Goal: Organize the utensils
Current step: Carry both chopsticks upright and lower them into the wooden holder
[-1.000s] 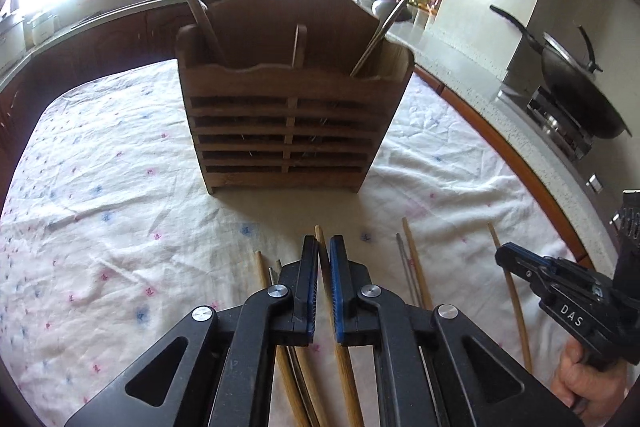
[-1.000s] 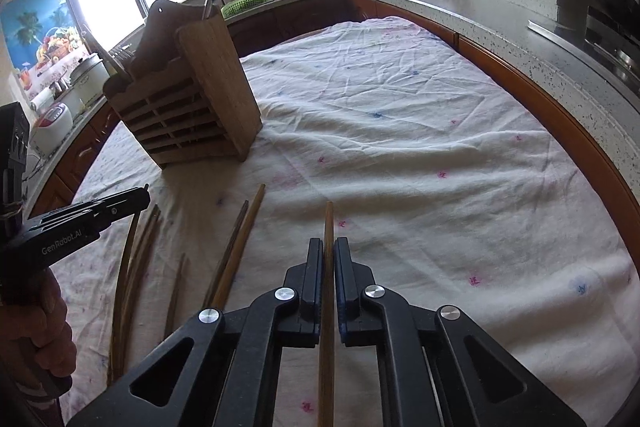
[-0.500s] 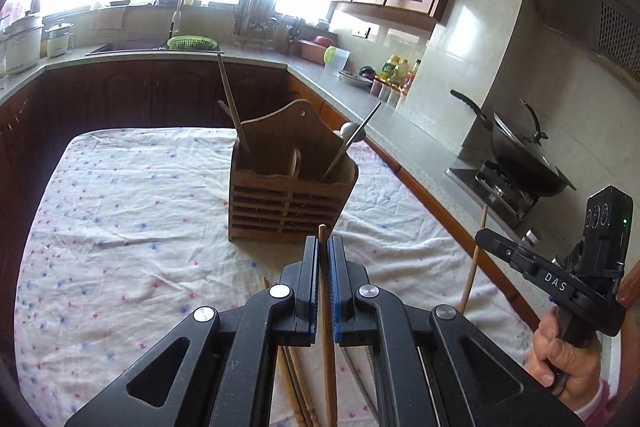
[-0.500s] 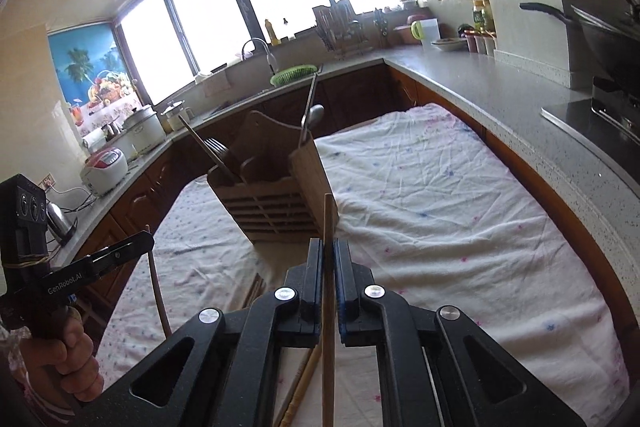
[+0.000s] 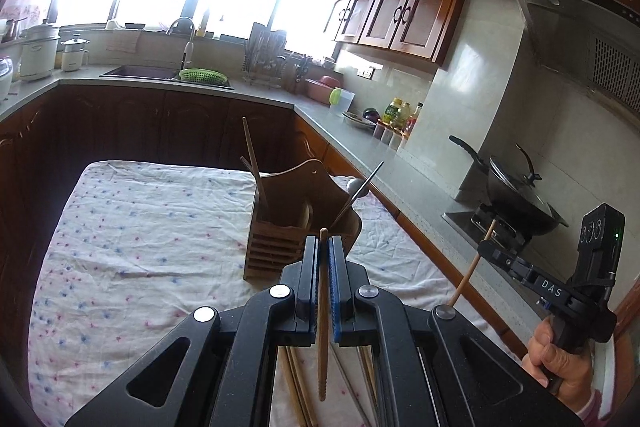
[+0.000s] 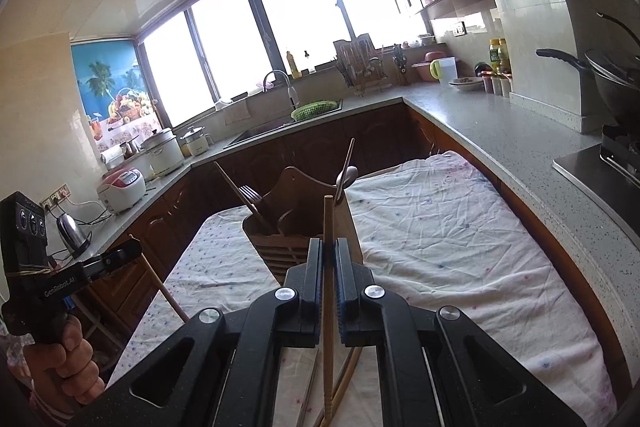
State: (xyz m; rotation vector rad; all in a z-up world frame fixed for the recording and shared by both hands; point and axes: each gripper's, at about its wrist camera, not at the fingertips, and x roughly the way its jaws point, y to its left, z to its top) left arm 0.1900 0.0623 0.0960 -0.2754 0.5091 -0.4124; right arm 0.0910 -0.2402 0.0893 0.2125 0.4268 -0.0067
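A wooden utensil holder [image 5: 296,227] stands on the cloth-covered table [image 5: 140,247]; it also shows in the right wrist view [image 6: 304,223]. It holds chopsticks, a fork and a spoon. My left gripper [image 5: 324,247] is shut on a wooden chopstick [image 5: 323,307], lifted above the table. My right gripper [image 6: 329,249] is shut on another wooden chopstick [image 6: 328,307], also lifted. Each gripper shows in the other's view, the right one [image 5: 492,251] and the left one [image 6: 128,251]. Several loose chopsticks [image 5: 296,387] lie on the cloth below the fingers.
A grey counter [image 6: 500,131] runs along the right and back. A wok [image 5: 516,195] sits on the stove at right. A sink with a green basket [image 5: 204,77] is at the back. Rice cookers [image 6: 160,151] and a kettle stand at left.
Both grippers have risen from the table, each with a chopstick held in it. The holder now looks farther away and lower.
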